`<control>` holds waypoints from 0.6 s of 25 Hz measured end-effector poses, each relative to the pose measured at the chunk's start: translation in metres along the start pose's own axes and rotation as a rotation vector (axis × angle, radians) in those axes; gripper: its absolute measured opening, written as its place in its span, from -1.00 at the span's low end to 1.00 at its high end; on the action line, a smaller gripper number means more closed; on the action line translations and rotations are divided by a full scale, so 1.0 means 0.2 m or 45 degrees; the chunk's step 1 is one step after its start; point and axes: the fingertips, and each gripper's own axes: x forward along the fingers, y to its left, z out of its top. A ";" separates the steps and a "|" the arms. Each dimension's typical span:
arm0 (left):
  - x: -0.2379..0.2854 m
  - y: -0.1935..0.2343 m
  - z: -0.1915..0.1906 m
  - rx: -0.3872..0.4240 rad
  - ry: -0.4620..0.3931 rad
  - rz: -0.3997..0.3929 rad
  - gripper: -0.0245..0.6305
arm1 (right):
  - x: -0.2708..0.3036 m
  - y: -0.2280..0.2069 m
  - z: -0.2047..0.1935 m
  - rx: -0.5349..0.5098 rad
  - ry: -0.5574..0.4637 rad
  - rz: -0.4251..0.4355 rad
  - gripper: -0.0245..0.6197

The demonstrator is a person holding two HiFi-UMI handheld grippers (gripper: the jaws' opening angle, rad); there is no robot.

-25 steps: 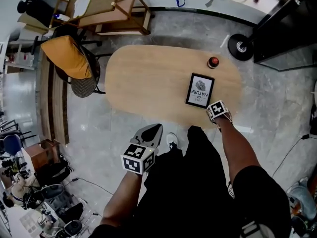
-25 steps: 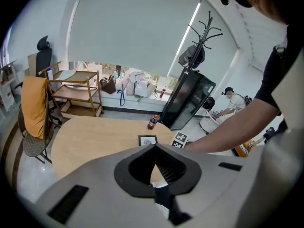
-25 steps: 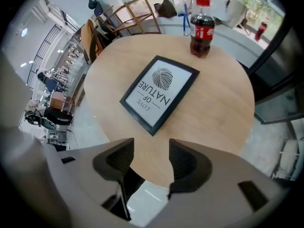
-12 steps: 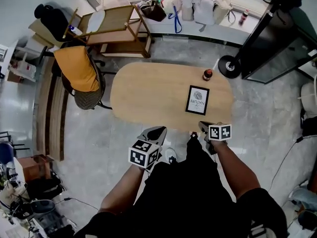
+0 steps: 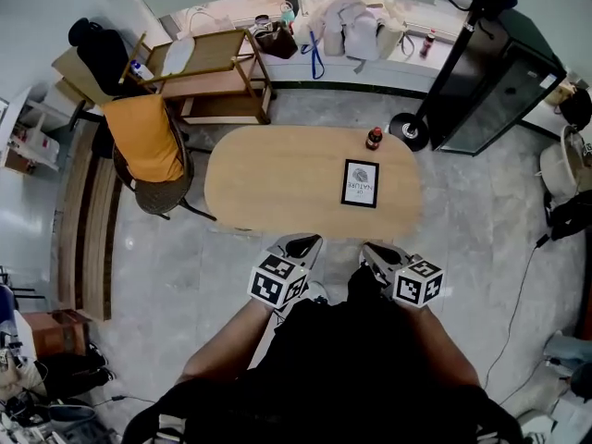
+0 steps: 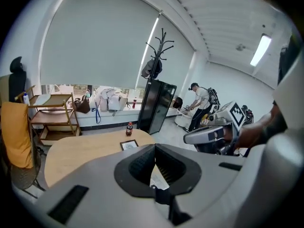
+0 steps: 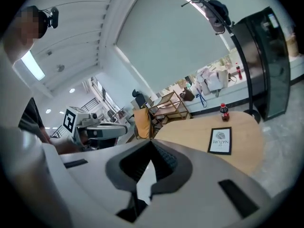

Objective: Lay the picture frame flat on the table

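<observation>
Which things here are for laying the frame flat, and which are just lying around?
For the job:
frame, already flat on the table
left gripper and right gripper, both shut and empty

Just lying about:
bottle
chair
cart
cabinet

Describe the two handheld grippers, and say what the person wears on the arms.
The left gripper and the right gripper look alike. Each has a light grey moulded body that tapers to jaws lined with dark ribbed pads. Each carries a white cube printed with black square markers. No cables show. The person wears black clothing, and the forearms are bare.
</observation>
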 end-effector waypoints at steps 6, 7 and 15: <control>-0.03 -0.13 0.02 0.022 -0.042 -0.004 -0.91 | -0.19 -0.02 0.08 -0.019 -0.079 -0.032 -0.92; -0.03 -0.15 0.03 0.013 -0.054 0.003 -0.91 | -0.23 -0.03 0.11 -0.027 -0.089 -0.039 -0.92; 0.06 -0.26 0.11 -0.099 -0.146 0.088 -0.91 | -0.49 -0.19 0.21 -0.125 -0.057 -0.104 -0.92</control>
